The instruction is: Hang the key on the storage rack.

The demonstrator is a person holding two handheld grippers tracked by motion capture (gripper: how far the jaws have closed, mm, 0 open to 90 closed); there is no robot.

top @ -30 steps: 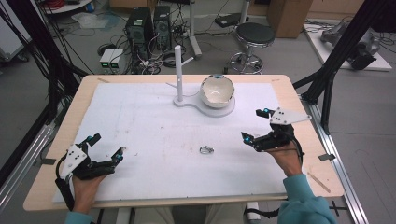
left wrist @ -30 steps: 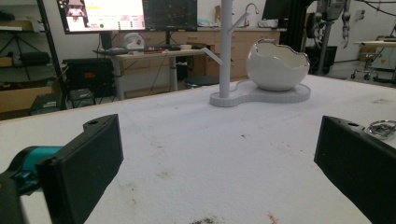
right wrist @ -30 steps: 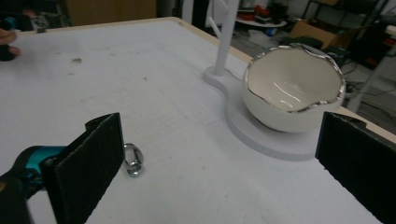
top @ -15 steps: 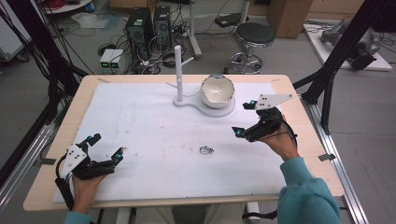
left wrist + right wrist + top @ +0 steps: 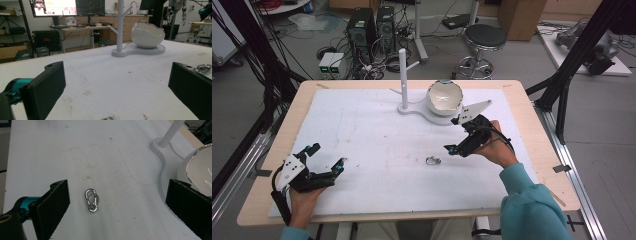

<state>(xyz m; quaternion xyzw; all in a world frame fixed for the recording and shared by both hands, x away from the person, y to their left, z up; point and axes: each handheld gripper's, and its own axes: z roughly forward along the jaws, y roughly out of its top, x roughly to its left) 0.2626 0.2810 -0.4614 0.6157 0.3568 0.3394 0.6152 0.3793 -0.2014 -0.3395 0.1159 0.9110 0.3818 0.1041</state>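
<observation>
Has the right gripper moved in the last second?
Yes. In the high view the right gripper has swung in from the table's right side toward the middle, closing on the clip, and now sits just below the bowl.

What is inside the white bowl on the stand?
In the high view the white bowl shows a bare pale inner wall and nothing lying in it. Its near rim hides the lower front part of the inside.

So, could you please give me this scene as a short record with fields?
item: clip, flat on the mat
right tool: open, above and beside the clip, not touching
left tool: open, near corner of the mat
stand: upright at far side
bowl: on the stand's base
</observation>
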